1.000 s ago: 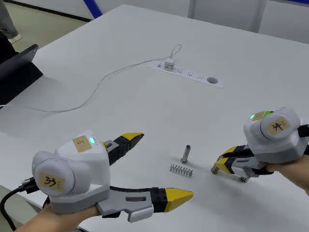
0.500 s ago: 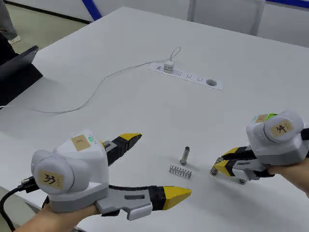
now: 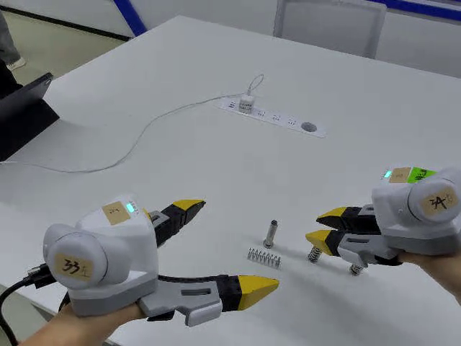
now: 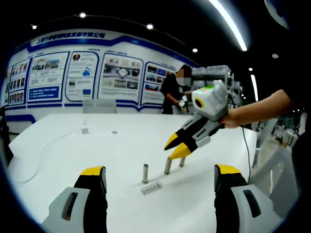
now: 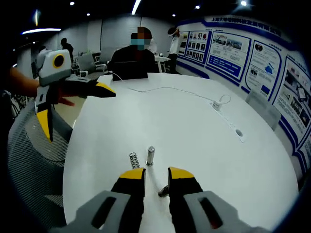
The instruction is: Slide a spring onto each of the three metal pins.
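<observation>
Two-thirds done by the look of it, with the left gripper (image 3: pixel 232 245) spread wide and empty at near left and the right gripper (image 3: pixel 321 226) narrowly parted, empty, over the sprung pins (image 3: pixel 314 254) at right; could easily topple the bare pin (image 3: pixel 271 234) while pinching the loose spring (image 3: pixel 263 257) lying just near of it.

White table (image 3: pixel 216 144); silver pin (image 3: pixel 271 234), spring (image 3: pixel 263 257); yellow-tipped left gripper (image 3: pixel 238 245), right gripper (image 3: pixel 315 225).

The white table (image 3: pixel 216 166) carries a power strip (image 3: pixel 277 119) upper centre, an upright pin (image 3: pixel 270 234) and loose spring (image 3: pixel 263 257) lower centre.
</observation>
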{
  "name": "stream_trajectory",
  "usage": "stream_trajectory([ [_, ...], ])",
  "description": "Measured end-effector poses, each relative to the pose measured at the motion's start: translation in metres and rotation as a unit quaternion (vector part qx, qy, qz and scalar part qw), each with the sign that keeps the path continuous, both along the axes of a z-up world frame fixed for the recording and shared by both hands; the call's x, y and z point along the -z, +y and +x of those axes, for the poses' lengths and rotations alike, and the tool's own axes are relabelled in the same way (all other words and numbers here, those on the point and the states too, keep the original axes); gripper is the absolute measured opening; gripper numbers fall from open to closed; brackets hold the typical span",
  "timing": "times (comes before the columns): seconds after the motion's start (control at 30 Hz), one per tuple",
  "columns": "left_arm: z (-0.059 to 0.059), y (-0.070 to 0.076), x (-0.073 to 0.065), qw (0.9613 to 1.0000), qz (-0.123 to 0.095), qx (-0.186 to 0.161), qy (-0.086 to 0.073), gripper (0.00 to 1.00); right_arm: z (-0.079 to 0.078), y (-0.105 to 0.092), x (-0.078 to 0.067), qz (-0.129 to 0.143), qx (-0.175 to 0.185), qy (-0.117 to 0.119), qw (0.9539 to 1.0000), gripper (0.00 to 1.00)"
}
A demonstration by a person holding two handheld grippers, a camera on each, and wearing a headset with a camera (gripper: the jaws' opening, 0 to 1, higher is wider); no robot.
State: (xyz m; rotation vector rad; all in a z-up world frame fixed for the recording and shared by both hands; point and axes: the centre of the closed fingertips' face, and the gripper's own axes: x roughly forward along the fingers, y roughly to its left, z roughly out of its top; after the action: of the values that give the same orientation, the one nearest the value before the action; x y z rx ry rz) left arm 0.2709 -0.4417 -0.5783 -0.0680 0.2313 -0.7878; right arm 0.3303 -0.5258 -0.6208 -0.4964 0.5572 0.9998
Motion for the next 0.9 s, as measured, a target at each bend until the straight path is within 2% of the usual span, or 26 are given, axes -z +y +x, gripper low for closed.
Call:
stream_trajectory([
  [0.17,-0.002,0.000,0.003,0.9999,0.008,0.005,0.005,0.93,-0.009,0.014,0.009,0.004,-0.015,0.002,0.9999,0.19],
  [0.4,-0.003,0.000,0.006,0.9998,0.016,0.007,0.007,0.93,-0.019,0.032,0.036,-0.010,-0.032,0.021,0.9992,0.19],
  [0.53,-0.002,0.001,0.007,0.9998,0.012,0.005,0.013,0.92,-0.020,0.036,0.052,-0.021,-0.034,0.035,0.9986,0.19],
  [0.7,-0.002,0.002,0.007,0.9998,0.009,0.002,0.016,0.91,-0.016,0.037,0.062,-0.028,-0.031,0.039,0.9983,0.18],
  [0.77,-0.001,0.003,0.008,0.9998,0.008,0.002,0.018,0.91,-0.011,0.036,0.065,-0.040,-0.030,0.028,0.9984,0.17],
  [0.9,-0.002,0.001,0.008,0.9997,0.005,0.006,0.022,0.90,-0.010,0.038,0.071,-0.037,-0.029,0.042,0.9980,0.16],
])
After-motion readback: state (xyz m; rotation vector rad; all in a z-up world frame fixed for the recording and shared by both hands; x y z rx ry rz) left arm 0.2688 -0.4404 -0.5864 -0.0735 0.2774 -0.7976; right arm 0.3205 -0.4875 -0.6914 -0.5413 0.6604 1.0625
